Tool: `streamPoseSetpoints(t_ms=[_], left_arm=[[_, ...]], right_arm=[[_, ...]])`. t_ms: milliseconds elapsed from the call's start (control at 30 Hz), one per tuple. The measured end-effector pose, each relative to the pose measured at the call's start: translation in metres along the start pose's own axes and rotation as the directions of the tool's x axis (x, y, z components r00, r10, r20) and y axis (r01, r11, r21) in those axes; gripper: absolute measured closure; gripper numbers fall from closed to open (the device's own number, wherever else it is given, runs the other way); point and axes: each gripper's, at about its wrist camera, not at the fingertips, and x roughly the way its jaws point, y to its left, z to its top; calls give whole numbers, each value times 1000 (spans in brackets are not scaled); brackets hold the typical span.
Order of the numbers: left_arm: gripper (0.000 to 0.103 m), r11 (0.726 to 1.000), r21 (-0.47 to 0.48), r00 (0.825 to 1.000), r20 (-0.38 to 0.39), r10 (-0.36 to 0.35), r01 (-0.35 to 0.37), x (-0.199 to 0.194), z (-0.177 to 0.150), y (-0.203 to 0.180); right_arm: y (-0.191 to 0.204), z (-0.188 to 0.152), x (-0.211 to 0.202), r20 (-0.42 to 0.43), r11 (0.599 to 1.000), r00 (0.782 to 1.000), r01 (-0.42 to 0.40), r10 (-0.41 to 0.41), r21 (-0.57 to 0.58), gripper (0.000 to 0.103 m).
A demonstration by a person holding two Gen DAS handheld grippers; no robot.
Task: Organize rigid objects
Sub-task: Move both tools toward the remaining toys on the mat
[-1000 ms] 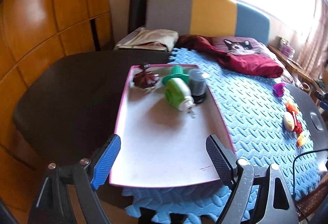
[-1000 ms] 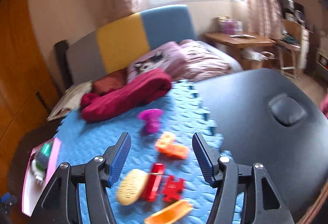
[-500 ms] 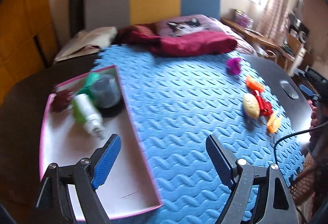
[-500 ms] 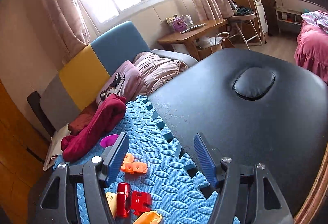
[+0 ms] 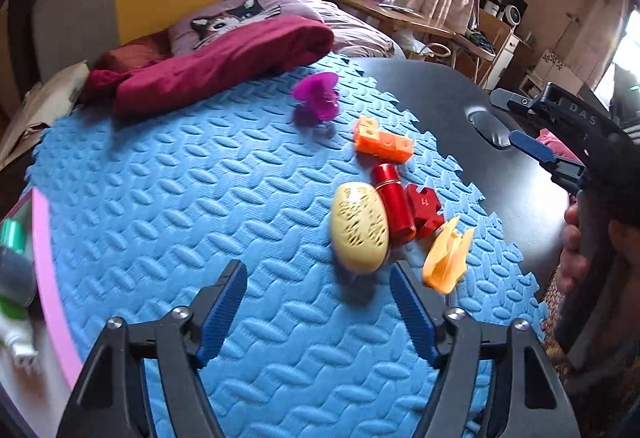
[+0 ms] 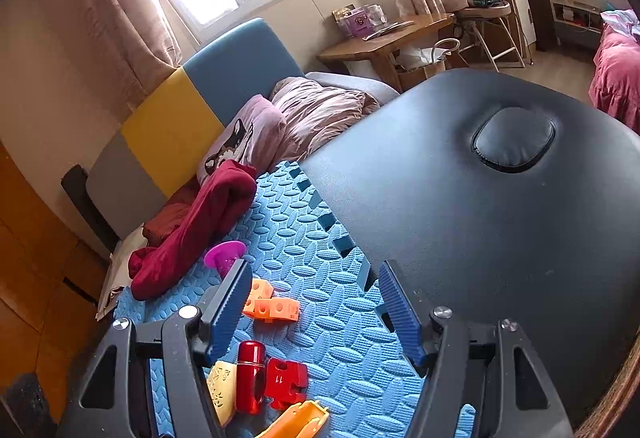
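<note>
Toys (image 6: 272, 308) on blue mat (image 6: 340, 338) (scattered) — untouched

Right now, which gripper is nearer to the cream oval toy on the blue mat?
Left. The left gripper hovers just short of the cream oval toy, jaws closing with nothing between them. The right gripper is farther off, over the black table beyond the toys.
</note>
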Motion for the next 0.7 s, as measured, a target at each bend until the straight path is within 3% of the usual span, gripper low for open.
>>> streamPoseSetpoints(t_ms=[267, 367, 500, 567, 700], left_arm=[[45, 999, 51, 998, -66, -15, 18, 49, 23, -22], [58, 998, 62, 996, -85, -6, 11, 64, 25, -25], [60, 998, 62, 999, -39, -11, 14, 63, 18, -21], [60, 997, 73, 1000, -15, 23, -22, 55, 9, -18], [59, 998, 12, 998, 29, 57, -57, 36, -15, 6]], right_arm=[[2, 0, 3, -16, 1000, 1000, -25, 25, -7, 36], [2, -1, 4, -22, 1000, 999, -29, 29, -3, 36], [3, -1, 6, -29, 999, 999, -36, 36, -6, 36], [4, -1, 8, -39, 999, 999, -38, 37, -14, 36], [6, -4, 12, -67, 999, 997, -39, 38, -26, 36]])
